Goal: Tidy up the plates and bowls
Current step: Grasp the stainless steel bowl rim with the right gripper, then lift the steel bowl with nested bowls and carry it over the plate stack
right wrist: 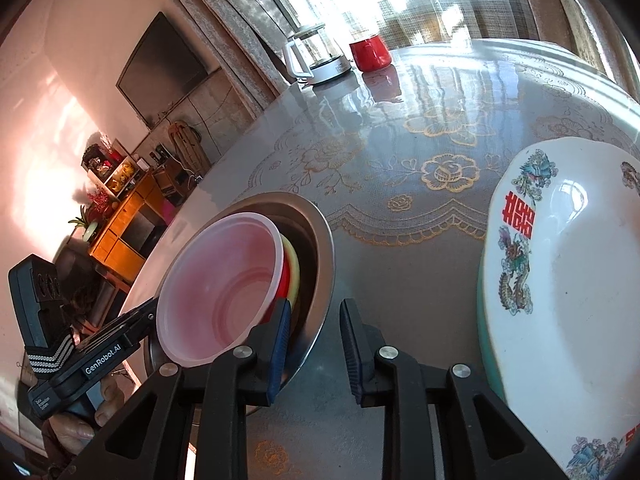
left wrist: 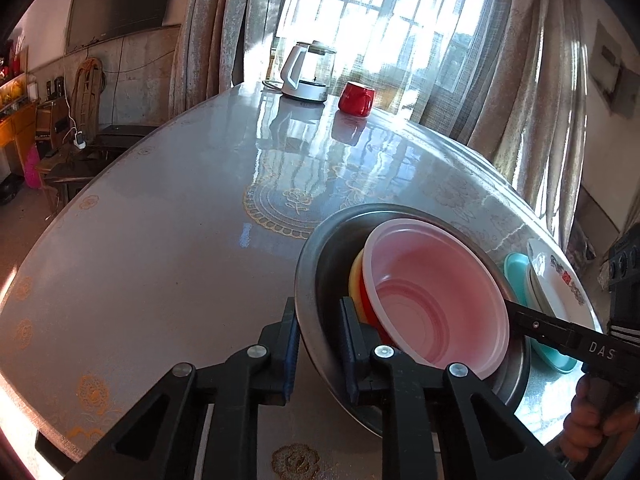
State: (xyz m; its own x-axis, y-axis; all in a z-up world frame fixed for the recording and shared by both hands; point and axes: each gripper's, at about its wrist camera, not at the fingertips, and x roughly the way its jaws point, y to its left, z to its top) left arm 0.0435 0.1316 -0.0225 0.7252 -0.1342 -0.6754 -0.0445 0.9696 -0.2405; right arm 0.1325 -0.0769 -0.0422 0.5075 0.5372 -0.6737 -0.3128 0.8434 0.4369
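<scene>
left gripper (left wrist: 318, 344) straddles near rim of round steel basin (left wrist: 310, 260), jaws apart, not pinching. right gripper (right wrist: 314, 344) spread too, astride basin's opp rim; translucent pink plastic bowl (left wrist: 436, 292) nested inside.

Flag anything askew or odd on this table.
The pink bowl sits tilted and off-centre on the red and yellow bowls inside the metal basin, not nested flush. Nothing looks spilled or broken.

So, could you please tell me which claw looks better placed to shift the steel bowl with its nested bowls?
Left, probably: the left claw already straddles the steel bowl rim, while the right claw sits open around its far rim.
</scene>
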